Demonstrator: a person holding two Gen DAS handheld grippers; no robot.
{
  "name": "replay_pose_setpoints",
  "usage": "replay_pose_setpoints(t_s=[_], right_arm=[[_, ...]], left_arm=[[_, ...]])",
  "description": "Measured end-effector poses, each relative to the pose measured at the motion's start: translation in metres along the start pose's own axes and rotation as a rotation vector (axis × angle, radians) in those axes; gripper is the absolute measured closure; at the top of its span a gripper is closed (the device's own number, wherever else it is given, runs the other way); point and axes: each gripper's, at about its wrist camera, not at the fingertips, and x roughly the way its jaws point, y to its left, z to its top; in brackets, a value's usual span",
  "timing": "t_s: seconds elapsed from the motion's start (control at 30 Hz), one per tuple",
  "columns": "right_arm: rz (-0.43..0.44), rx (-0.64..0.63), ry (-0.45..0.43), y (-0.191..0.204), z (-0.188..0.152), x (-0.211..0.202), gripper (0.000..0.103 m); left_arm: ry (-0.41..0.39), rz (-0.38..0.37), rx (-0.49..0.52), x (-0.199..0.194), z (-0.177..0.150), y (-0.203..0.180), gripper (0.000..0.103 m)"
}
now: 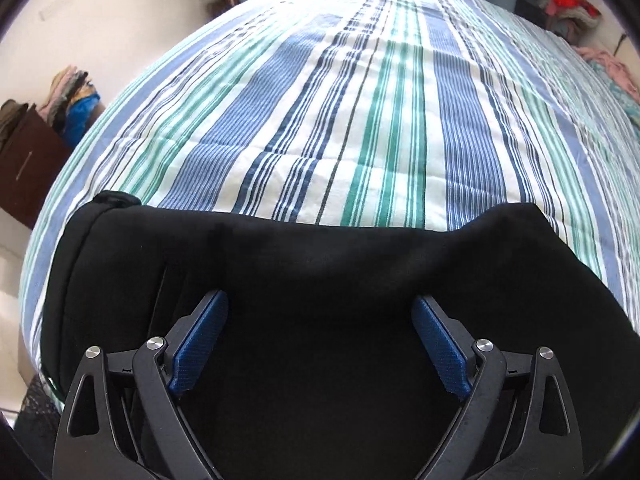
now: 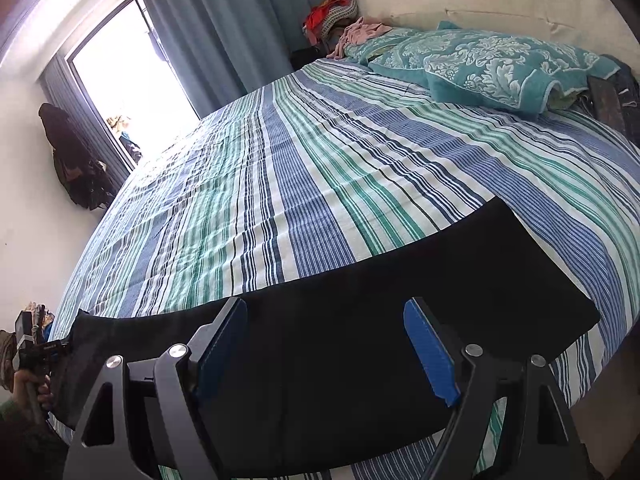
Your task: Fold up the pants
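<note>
Black pants (image 1: pixel 320 248) lie folded flat across the near edge of a bed with a striped sheet (image 1: pixel 360 120). My left gripper (image 1: pixel 319 300) hovers over the cloth with its blue pads (image 1: pixel 200 344) wide apart and nothing pinched between them. In the right wrist view the pants (image 2: pixel 480 280) stretch as a long dark band from lower left to right. Above its middle my right gripper (image 2: pixel 325 306) stands open, and its pads (image 2: pixel 430 352) grip no cloth. A person's hand (image 2: pixel 28 388) holds a gripper handle at the band's left end.
A teal patterned pillow (image 2: pixel 500 64) and a pile of clothes (image 2: pixel 336 12) lie at the head of the bed. A bright window (image 2: pixel 128 72) with blue curtains is beyond. Brown furniture (image 1: pixel 28 168) bearing stacked clothes (image 1: pixel 76 108) stands left of the bed.
</note>
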Motion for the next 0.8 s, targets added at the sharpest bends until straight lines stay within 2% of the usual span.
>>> replay_pose_setpoints(t_s=[0.07,0.1,0.2,0.3,0.4,0.43,0.53,0.57,0.7,0.8], right_arm=[[-0.002,0.026,-0.018,-0.007,0.002,-0.004,0.022],[0.002,0.054,-0.036,-0.013,0.005,-0.009,0.022],[0.043,0.212,-0.135,-0.056,0.028,-0.038,0.022],[0.005,0.314,-0.175,-0.113,0.056,-0.061,0.022],[-0.006,0.305,-0.092,-0.157,0.078,-0.060,0.022],[0.022,0.295,-0.042,-0.166,0.082,-0.055,0.022],[0.181,0.309,0.137,-0.183,0.081,-0.027,0.024],[0.192,0.298,0.175,-0.183,0.078,-0.020,0.024],[0.217,0.251,0.255,-0.179,0.072,0.003,0.033],[0.199,0.235,0.308,-0.181,0.066,0.023,0.036]], left_arm=[[-0.013,0.042,0.013,-0.006,-0.005,-0.007,0.009],[-0.015,0.040,0.021,-0.011,-0.008,-0.008,0.009],[-0.043,-0.014,0.052,-0.034,-0.020,-0.001,0.010],[-0.087,-0.057,0.094,-0.060,-0.032,0.007,0.010],[-0.104,-0.101,0.108,-0.077,-0.043,0.010,0.010],[-0.107,-0.111,0.108,-0.081,-0.047,0.010,0.010],[-0.102,-0.136,0.099,-0.086,-0.055,0.004,0.010],[-0.095,-0.141,0.096,-0.086,-0.058,0.002,0.010],[-0.064,-0.157,0.106,-0.084,-0.069,-0.012,0.010],[-0.060,-0.155,0.134,-0.087,-0.075,-0.021,0.010]])
